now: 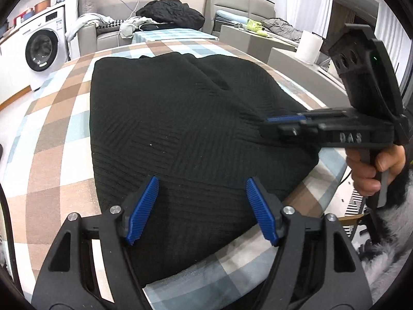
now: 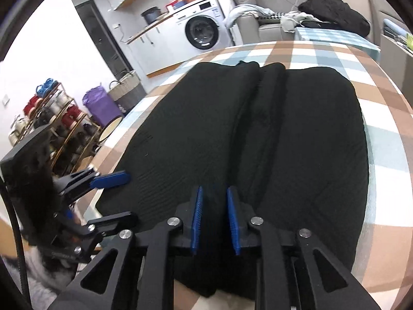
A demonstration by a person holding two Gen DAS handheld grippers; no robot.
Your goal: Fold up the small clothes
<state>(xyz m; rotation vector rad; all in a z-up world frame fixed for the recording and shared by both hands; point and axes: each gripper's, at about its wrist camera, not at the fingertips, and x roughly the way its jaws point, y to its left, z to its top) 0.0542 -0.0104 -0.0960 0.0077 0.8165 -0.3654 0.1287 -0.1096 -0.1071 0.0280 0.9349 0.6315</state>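
A black ribbed knit garment lies folded on the checked tablecloth, with a long lengthwise ridge down its middle. My left gripper is open over the garment's near edge, its blue pads wide apart and not pressing the cloth. In the right wrist view the left gripper stands at the garment's near left corner. My right gripper sits low over the near end of the ridge. Its pads are a narrow gap apart with black cloth showing in the gap, and I cannot tell whether they pinch it. A hand holds the right gripper at the garment's right edge.
Beyond the table stand a washing machine, grey sofas with piled clothes and a paper roll. On the floor to the left are a shoe rack, a purple bag and a woven basket. The table edge runs close on the right.
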